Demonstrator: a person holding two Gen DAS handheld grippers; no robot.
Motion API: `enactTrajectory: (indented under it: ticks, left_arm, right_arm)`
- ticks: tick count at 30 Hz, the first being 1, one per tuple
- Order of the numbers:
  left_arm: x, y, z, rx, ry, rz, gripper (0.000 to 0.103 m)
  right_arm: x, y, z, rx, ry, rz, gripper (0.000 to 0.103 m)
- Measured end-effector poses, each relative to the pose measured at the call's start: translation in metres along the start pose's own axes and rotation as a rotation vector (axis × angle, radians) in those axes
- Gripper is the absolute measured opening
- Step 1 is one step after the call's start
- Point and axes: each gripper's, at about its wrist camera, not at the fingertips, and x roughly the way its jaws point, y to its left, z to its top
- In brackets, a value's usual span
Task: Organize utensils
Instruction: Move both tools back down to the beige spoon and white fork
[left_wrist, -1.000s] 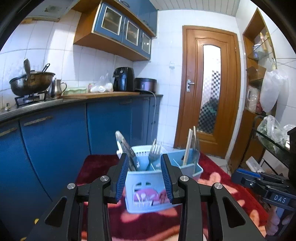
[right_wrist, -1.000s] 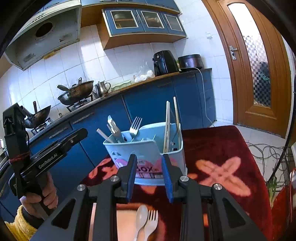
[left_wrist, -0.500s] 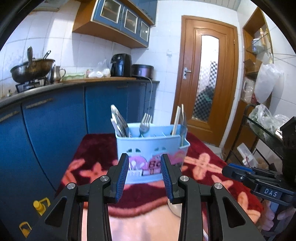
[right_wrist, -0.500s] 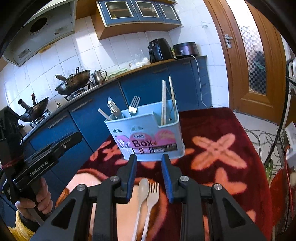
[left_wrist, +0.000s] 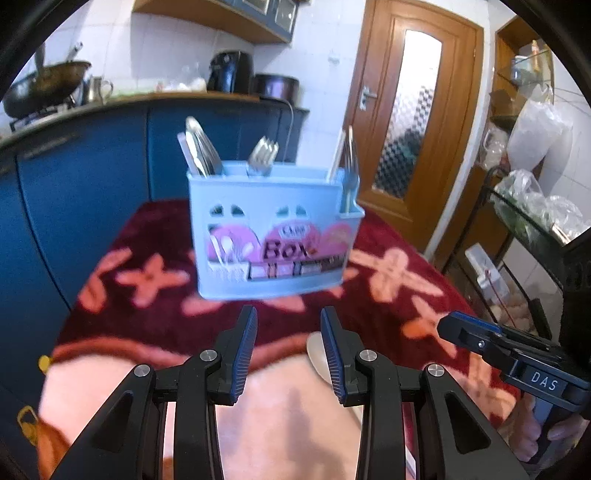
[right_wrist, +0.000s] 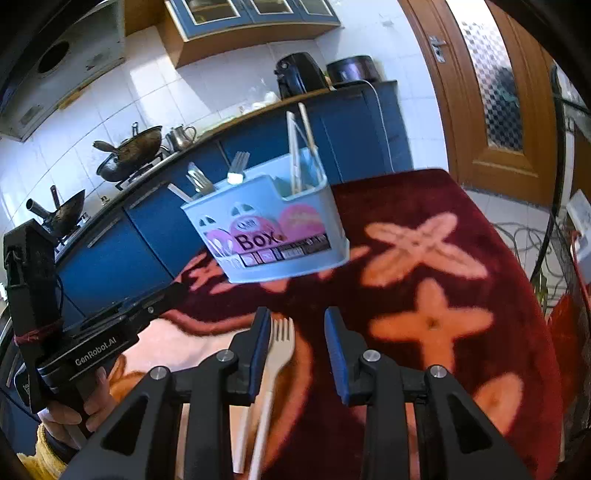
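Observation:
A light blue utensil box marked "Box" stands on a dark red flowered cloth; it also shows in the right wrist view. It holds metal spoons, a fork and chopsticks. A cream spoon lies on the cloth beside my left gripper, which is open and empty. A cream fork lies between the fingers of my right gripper, which is open, a little above it.
Blue kitchen cabinets with woks on a stove run along the left. A wooden door is behind the table. A wire rack with bags stands at the right. Cables lie on the floor.
Both grippers have drawn back from the box and tilted down toward the cloth. The cream spoon and fork have come nearer the fingers. Both stay open.

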Motion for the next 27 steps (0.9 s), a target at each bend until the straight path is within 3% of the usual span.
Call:
enactTrajectory:
  ticks: [13, 27]
  left_arm:
    - [0.046, -0.008, -0.02, -0.05, 0.152, -0.058, 0.037]
    - [0.074, -0.015, -0.031, -0.089, 0.242, -0.117, 0.037]
  right_arm:
    - [0.009, -0.03, -0.013, 0.07, 0.031, -0.014, 0.033]
    - [0.019, -0.051, -0.02, 0.121, 0.06, -0.027, 0.033]
